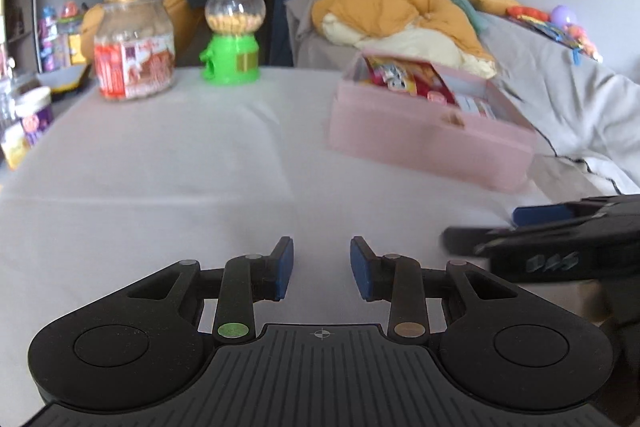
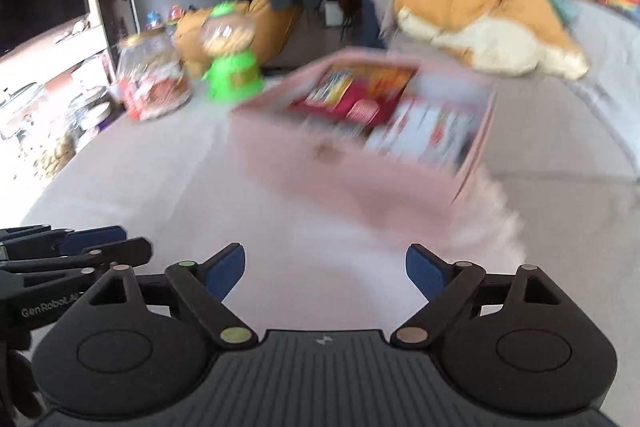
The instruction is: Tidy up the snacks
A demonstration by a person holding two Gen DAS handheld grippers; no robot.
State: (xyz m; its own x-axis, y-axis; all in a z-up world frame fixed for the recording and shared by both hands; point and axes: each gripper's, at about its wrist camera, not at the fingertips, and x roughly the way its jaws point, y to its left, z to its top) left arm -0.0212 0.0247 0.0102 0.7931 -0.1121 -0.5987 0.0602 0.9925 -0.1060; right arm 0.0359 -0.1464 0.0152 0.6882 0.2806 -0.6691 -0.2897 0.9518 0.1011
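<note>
Both grippers hang empty over the near edge of the table (image 1: 168, 155): the left gripper (image 1: 322, 269) with a narrow gap between its pads, the right gripper (image 2: 325, 273) spread wide. The pink box (image 1: 420, 143) sits toward the table's far right corner, packed with red and white snack packs. Risk, as I judge it: a wide-jawed reach could catch the box's thin wall and shove it off the right edge, or knock the jar (image 1: 134, 47) at the far left edge.

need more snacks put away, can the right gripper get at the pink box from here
Probably yes. The right gripper has open, empty jaws, and only bare white tablecloth lies between it and the open-topped pink box ahead.
</note>
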